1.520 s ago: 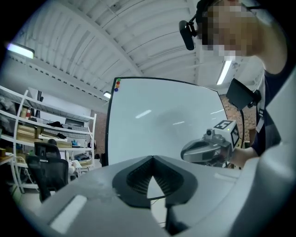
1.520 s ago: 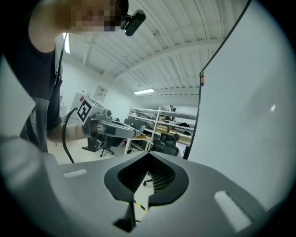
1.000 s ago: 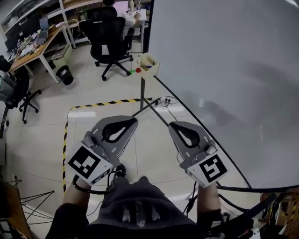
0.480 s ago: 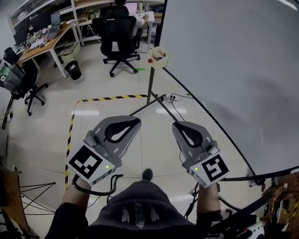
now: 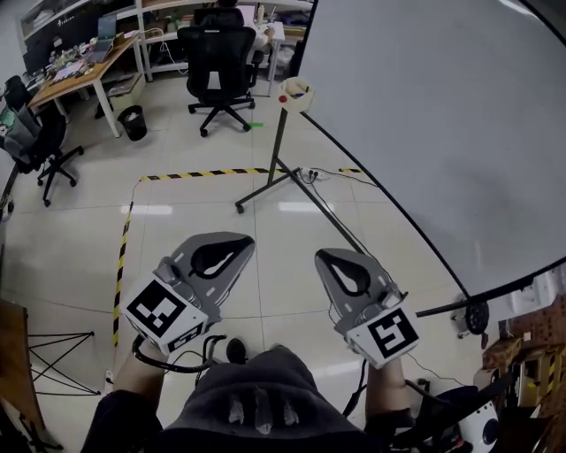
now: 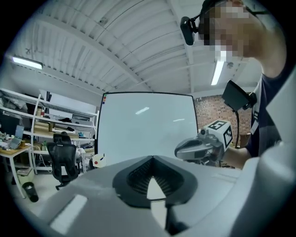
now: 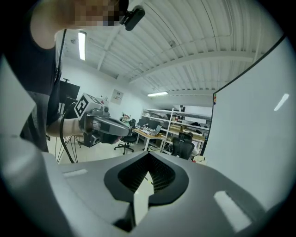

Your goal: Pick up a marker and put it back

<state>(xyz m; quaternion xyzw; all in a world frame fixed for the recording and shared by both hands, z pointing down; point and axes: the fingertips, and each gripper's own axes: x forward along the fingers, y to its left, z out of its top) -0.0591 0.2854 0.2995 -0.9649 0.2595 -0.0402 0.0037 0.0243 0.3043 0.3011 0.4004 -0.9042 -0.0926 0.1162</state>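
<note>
Big smooth white whiteboard [image 5: 442, 115] has a soft sheen. The pale tiled floor [image 5: 71, 257] below it is glossy, mirroring lights. The left gripper [image 5: 247, 240] and right gripper [image 5: 321, 257] are matt grey plastic with ribbed black pads [image 6: 138, 178].

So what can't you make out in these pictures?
- Holder: head view, contents too small to tell.
- Whiteboard: head view, right side cut off by the picture's edge.
- Person at the desk: head view, mostly hidden behind the office chair.

Grey left gripper [image 5: 240, 242], right gripper [image 5: 324, 258], black-lined teardrop openings; white cubes [image 5: 166, 314], black square markers; dark shirt [image 5: 256, 389].
</note>
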